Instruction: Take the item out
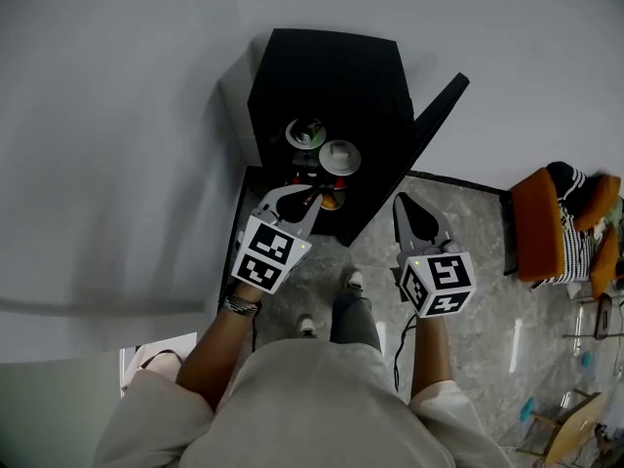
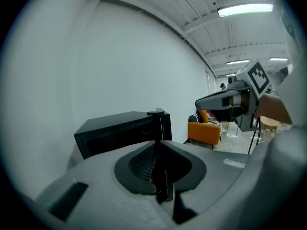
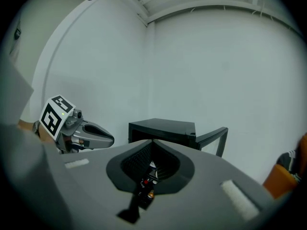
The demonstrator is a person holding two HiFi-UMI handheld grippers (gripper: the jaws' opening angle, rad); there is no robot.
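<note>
A black cabinet (image 1: 331, 76) stands against the white wall with its door (image 1: 434, 115) swung open to the right. In its open front I see a can (image 1: 305, 133), a white lidded cup (image 1: 339, 154), and small red and orange items (image 1: 330, 200) below them. My left gripper (image 1: 312, 198) is shut and empty, with its tip just in front of the opening near the lower items. My right gripper (image 1: 402, 201) is also shut and empty, and hangs beside the open door. From the left gripper (image 2: 157, 142) the cabinet (image 2: 120, 133) lies ahead. The right gripper (image 3: 152, 141) also faces the cabinet (image 3: 163, 127).
An orange chair (image 1: 546, 224) with striped cloth on it stands on the grey marble floor (image 1: 468, 232) to the right. The person's shoes (image 1: 353, 281) are close below the cabinet. A cable hangs from the right gripper. The wall runs along the left.
</note>
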